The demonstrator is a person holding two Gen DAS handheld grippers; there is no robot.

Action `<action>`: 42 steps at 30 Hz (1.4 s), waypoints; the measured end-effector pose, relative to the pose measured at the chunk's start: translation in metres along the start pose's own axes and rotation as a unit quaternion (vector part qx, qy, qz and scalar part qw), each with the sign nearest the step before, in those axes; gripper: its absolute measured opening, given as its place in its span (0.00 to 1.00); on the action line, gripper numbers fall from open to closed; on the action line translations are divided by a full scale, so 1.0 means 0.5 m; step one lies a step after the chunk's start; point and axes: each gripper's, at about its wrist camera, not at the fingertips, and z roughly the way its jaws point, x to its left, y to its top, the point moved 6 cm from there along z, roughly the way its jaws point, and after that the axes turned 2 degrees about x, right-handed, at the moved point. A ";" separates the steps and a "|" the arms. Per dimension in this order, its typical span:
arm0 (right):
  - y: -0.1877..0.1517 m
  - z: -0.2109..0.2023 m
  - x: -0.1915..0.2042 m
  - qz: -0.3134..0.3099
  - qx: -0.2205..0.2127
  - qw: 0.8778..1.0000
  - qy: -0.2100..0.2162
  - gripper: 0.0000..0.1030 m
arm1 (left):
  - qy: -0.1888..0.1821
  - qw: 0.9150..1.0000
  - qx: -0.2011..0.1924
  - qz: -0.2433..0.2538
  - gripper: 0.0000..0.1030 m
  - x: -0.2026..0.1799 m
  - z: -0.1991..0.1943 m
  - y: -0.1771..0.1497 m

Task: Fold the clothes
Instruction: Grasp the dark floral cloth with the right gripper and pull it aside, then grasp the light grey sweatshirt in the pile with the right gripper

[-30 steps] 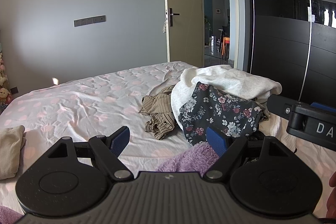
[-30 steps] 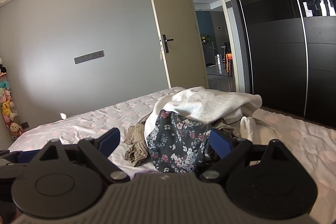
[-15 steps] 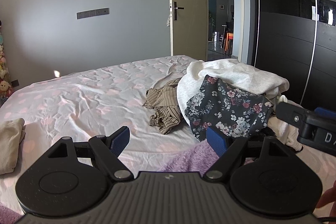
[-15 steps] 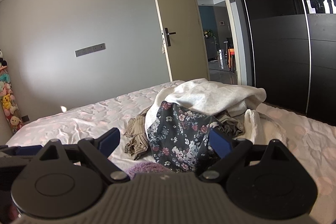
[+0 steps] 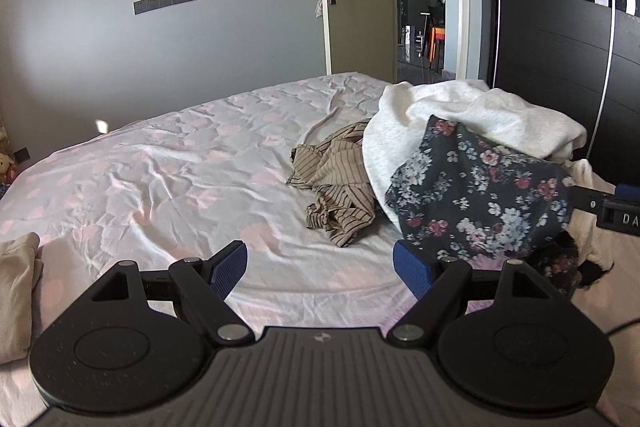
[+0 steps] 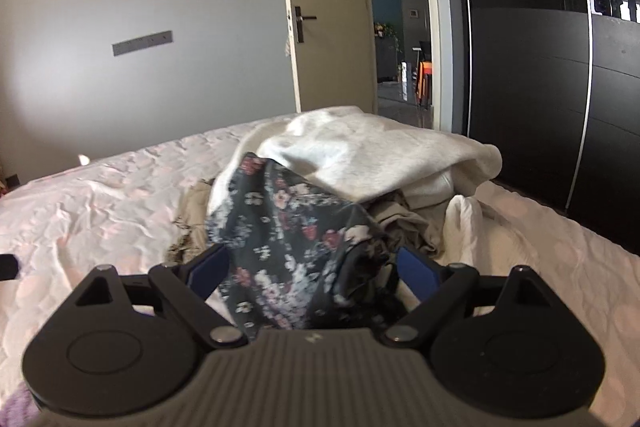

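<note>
A heap of clothes lies on the bed's right side: a dark floral garment (image 5: 476,195) (image 6: 288,239), a white fleece garment (image 5: 472,119) (image 6: 372,155) over it, and a crumpled tan striped garment (image 5: 336,187) to its left. My left gripper (image 5: 320,269) is open over bare sheet, just left of the floral garment. My right gripper (image 6: 312,271) is open with the floral garment's near end lying between its spread fingers. The right gripper's finger (image 5: 600,205) shows at the far right of the left wrist view.
The bed (image 5: 160,179) has a wrinkled white sheet with pink dots. A folded beige cloth (image 5: 16,291) rests at its left edge. A dark wardrobe (image 6: 560,87) stands right of the bed, and a door (image 6: 328,11) stands ajar behind it. Purple fabric (image 6: 16,403) shows at bottom left.
Both grippers have moved forward toward the heap. The floral garment now lies between the right gripper's fingers, and the purple fabric has dropped out of the left wrist view.
</note>
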 end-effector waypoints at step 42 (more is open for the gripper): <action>0.182 0.045 -0.169 -0.047 0.007 0.995 -0.091 0.63 | -0.002 0.996 0.085 -0.027 0.78 0.036 0.219 0.075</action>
